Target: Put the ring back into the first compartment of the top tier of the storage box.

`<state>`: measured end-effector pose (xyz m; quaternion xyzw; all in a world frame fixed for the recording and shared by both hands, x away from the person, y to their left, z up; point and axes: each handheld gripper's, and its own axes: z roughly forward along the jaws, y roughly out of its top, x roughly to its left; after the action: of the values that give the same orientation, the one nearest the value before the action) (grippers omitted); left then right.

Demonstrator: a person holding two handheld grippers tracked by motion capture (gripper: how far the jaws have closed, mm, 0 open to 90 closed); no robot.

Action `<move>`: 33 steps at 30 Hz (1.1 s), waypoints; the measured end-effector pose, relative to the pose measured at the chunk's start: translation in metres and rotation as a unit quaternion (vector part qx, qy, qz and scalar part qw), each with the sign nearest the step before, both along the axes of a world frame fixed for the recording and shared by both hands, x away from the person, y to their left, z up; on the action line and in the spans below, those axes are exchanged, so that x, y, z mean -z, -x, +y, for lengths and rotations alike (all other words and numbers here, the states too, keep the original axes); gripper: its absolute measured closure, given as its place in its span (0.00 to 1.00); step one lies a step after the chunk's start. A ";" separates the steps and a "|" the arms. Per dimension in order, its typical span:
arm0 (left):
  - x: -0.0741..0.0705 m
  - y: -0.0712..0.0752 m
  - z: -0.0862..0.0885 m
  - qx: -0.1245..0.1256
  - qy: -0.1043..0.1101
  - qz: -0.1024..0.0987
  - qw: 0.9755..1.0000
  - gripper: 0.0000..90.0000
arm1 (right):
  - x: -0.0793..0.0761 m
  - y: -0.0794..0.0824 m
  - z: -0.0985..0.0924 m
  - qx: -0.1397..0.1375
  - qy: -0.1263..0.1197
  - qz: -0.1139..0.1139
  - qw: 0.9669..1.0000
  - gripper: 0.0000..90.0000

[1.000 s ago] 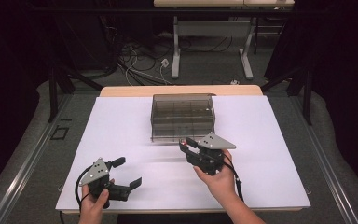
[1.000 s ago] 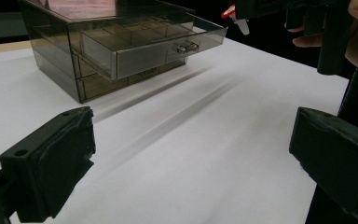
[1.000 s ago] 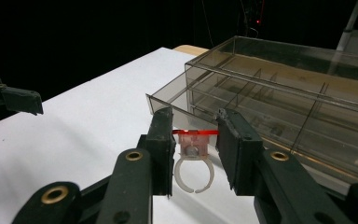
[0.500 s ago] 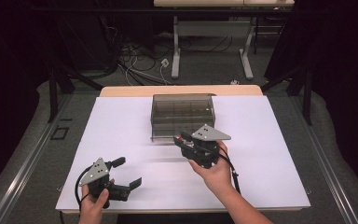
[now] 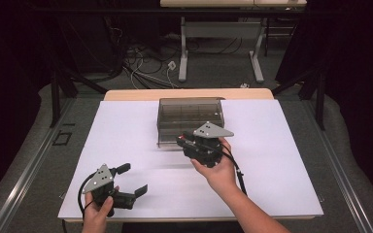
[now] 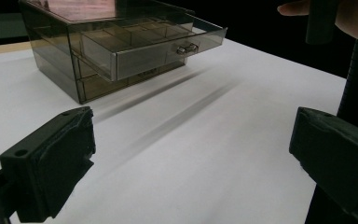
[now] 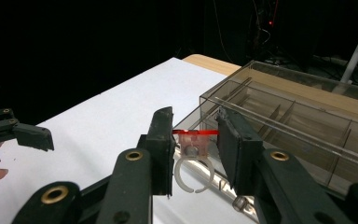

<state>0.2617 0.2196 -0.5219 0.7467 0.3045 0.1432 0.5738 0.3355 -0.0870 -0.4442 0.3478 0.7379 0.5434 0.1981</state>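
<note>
The right tongs (image 7: 195,140) are squeezed shut on a small ring with a flat red top and a clear plastic loop (image 7: 192,161). The red top sits between the two black pads, and the clear loop hangs down below them. In the right gripper view the ring is up in the air, just in front of the open top drawer (image 7: 303,130) of a smoky see-through plastic box of drawers (image 5: 190,121). The drawer is split into small see-through parts by thin walls. In the high view the right tongs (image 5: 184,141) are held by a hand (image 5: 218,172) right at the front of the box, over the drawer's front edge.

The box stands on a white bench top (image 5: 281,160) — near the far middle of it. In the left gripper view the top drawer (image 6: 154,44) sticks out from the box, and it has a little shiny knob (image 6: 186,48) on its front.

The left tongs (image 5: 131,179) are wide open with nothing between them. They are low near the front left part of the bench, well apart from the box, held by the other hand (image 5: 97,213). In the left gripper view the two black jaws stand far apart — just white bench shows between them.
</note>
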 end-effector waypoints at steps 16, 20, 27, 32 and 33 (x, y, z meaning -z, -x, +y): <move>0.000 0.000 0.001 0.002 0.000 -0.001 1.000 0.00 | -0.002 -0.017 0.014 0.003 0.002 0.027 1.000 0.74; -0.001 0.000 0.001 0.002 0.001 -0.001 1.000 0.00 | -0.003 -0.021 0.015 0.004 0.006 0.029 1.000 0.74; -0.001 0.000 0.001 0.002 0.003 0.000 1.000 0.00 | 0.000 -0.028 0.018 0.009 0.012 0.034 0.999 0.74; 0.000 0.000 0.002 0.003 0.002 0.000 1.000 0.00 | 0.003 -0.033 0.020 0.013 0.016 0.037 0.999 0.74; 0.000 0.000 0.002 0.003 0.003 0.000 1.000 0.00 | 0.003 -0.034 0.020 0.013 0.020 0.038 0.999 0.74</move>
<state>0.2621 0.2214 -0.5214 0.7458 0.3032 0.1406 0.5762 0.3692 -0.0666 -0.4472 0.3743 0.7509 0.5122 0.1837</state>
